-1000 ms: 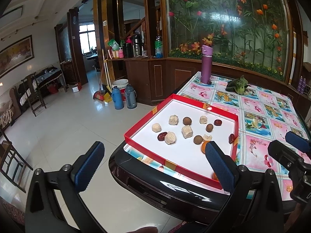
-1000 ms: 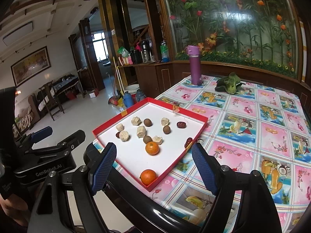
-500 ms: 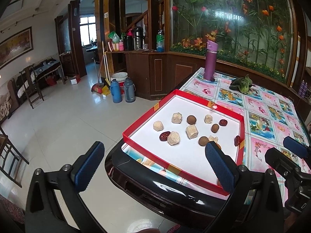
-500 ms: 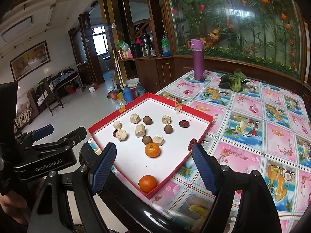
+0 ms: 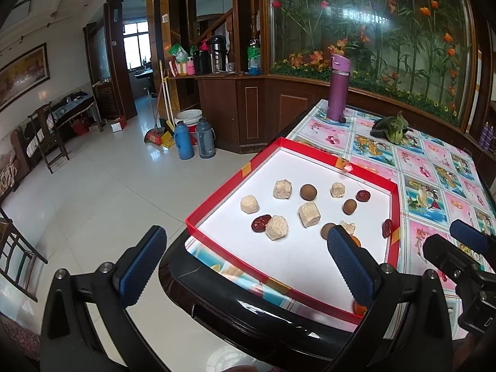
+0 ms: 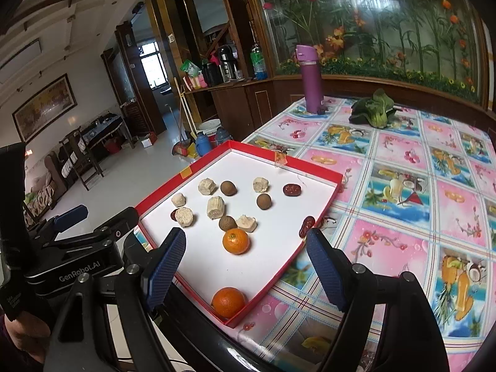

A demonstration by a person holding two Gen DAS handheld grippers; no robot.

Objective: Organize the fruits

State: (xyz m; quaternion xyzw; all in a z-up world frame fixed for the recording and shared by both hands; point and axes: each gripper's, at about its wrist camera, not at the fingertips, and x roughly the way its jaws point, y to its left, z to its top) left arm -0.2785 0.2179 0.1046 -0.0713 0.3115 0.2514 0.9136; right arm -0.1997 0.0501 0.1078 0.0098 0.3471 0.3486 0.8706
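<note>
Both tongs hover at the near edge of the desk (image 6: 403, 192), jaws spread wide and gripping nothing, probably lined up to choose a first piece. The left tongs (image 5: 245, 263) face the tray's left corner; the right tongs (image 6: 245, 266) frame its near end.

The fruits all lie loose and mixed in the red tray (image 6: 313, 167): a mandarin (image 6: 236, 241) mid-tray, a second mandarin (image 6: 228, 302) tucked in the nearest corner, brown longans (image 6: 263, 201), red dates (image 6: 291, 189) and pale cut chunks (image 6: 216, 207) I cannot identify. Sorting looks not yet begun. A purple flask (image 6: 311, 80) and leafy greens (image 6: 373, 110) stand well apart, farther back on the desk.
</note>
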